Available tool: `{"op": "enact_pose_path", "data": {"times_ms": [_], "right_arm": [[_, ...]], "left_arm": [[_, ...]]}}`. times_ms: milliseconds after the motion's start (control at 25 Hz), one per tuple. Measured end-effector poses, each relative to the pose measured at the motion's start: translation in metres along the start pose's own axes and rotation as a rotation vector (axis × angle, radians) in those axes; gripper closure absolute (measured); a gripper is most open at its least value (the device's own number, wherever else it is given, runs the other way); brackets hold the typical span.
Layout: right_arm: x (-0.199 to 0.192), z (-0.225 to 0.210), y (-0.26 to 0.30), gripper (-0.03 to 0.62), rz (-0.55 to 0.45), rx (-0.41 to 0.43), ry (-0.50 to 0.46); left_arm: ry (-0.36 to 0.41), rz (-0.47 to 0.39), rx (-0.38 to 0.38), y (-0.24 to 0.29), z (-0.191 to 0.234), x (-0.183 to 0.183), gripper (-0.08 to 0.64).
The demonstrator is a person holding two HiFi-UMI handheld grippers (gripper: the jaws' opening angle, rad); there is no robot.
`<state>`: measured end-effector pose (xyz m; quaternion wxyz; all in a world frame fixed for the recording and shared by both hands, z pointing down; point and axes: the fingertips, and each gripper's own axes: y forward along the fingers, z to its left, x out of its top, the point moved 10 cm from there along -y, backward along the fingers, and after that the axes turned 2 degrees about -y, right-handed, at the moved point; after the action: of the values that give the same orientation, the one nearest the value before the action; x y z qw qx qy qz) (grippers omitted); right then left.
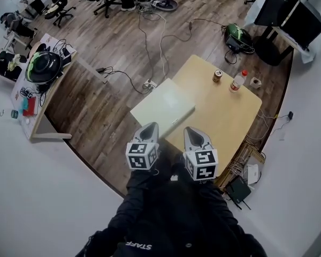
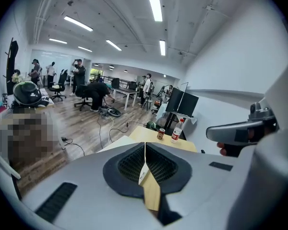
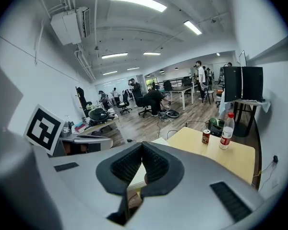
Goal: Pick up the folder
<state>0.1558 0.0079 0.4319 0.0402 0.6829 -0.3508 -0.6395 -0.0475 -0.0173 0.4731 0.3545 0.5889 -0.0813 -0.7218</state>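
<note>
The pale folder [image 1: 163, 107] lies flat on the left corner of the wooden table [image 1: 224, 116], partly over its edge. Both grippers hover side by side just short of the folder's near edge. My left gripper [image 1: 151, 127] is shut with nothing in it, and so is my right gripper [image 1: 192, 130]. In the left gripper view the closed left gripper [image 2: 145, 145] points at the folder [image 2: 116, 142] and the table [image 2: 149, 135]. The right gripper view shows the right gripper [image 3: 142, 145] with its pads together, and the folder [image 3: 158, 141] just beyond.
A drink can [image 1: 218, 76], a plastic bottle [image 1: 237, 81] and a small white object [image 1: 255, 82] stand at the table's far end. Cables [image 1: 150, 52] trail over the wooden floor. A desk with a helmet [image 1: 43, 67] is at the left, monitors [image 1: 289, 9] at the back right.
</note>
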Motion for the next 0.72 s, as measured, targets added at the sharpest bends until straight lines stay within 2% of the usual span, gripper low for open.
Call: {"op": "enact_pose_path", "data": {"times_ms": [320, 720], "right_arm": [[0.011, 0.003, 0.036, 0.571, 0.042, -0.034, 0.013], [0.006, 0.015, 0.116, 0.571, 0.163, -0.019, 0.024]], "left_arm": [[-0.067, 0.059, 0.003, 0.031, 0.061, -0.013, 0.525], [-0.163, 0.177, 0.078, 0.075, 0.151, -0.034, 0.525]]}}
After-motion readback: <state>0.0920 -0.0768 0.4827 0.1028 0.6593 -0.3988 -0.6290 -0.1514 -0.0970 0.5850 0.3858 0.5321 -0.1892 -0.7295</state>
